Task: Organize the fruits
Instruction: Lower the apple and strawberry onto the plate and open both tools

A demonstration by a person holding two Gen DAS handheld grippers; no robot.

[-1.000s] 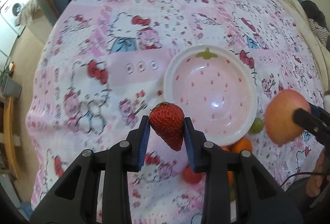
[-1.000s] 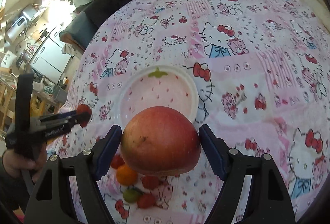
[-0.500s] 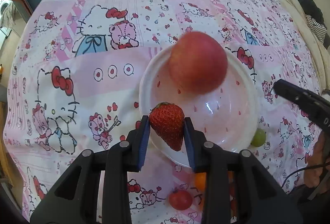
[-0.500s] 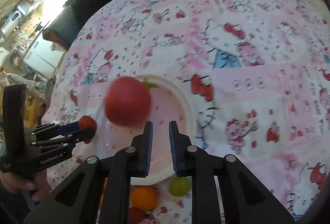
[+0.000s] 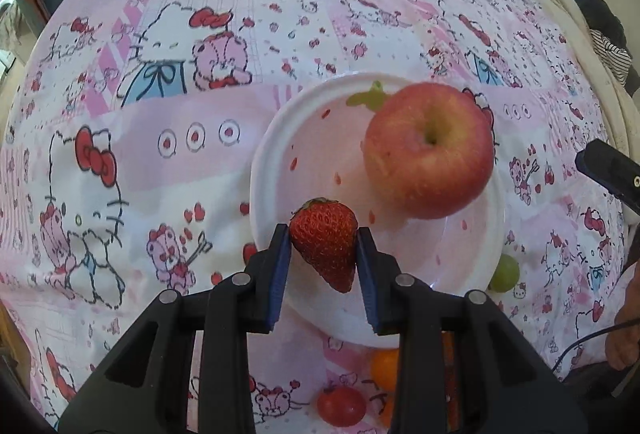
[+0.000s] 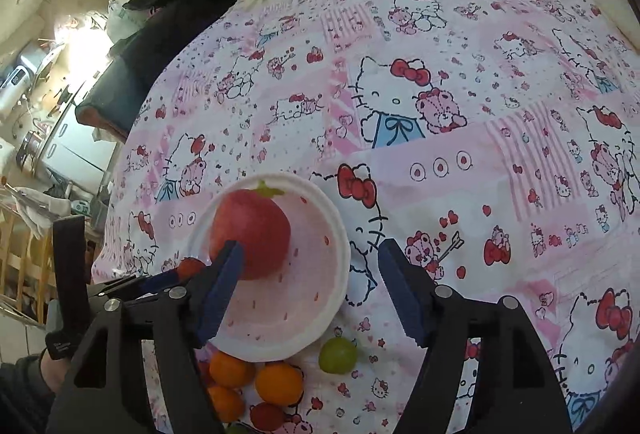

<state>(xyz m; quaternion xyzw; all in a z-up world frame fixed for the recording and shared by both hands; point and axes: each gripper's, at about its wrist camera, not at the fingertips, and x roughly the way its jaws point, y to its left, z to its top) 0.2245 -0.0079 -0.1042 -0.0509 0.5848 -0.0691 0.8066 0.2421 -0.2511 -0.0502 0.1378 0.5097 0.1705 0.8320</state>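
From the left wrist view, the left hand-held gripper (image 5: 323, 254) is clamped on a strawberry (image 5: 325, 239), its blue pads pressing either side. The berry's long axis runs from the leafy cap, up and away from the camera, to the tip, which points back toward the camera. It hangs over the near-left rim of the white strawberry-print bowl (image 5: 272, 154), so the bowl's hollow lies just ahead and to the right. An apple (image 5: 429, 148) already sits inside, toward the far right, stem dimple up, leaving the near-left part of the bowl bare; that gap is, I judge, where the berry should go. A green grape (image 5: 505, 272) lies just beside the bowl on the printed bedcover (image 5: 160, 122), with a cherry tomato (image 5: 341, 405) and a small orange (image 5: 385, 365) nearer the camera.

From the right wrist view, the right hand-held gripper (image 6: 308, 286) holds nothing; its jaws are opening, with only bowl and cover between them. The apple lies ahead and left of it, behind the left fingertip. The loose fruit pile, the oranges (image 6: 279, 383) and the grape, lies just below the bowl, nearer this gripper than the left one, so it looks better placed for the next pick.
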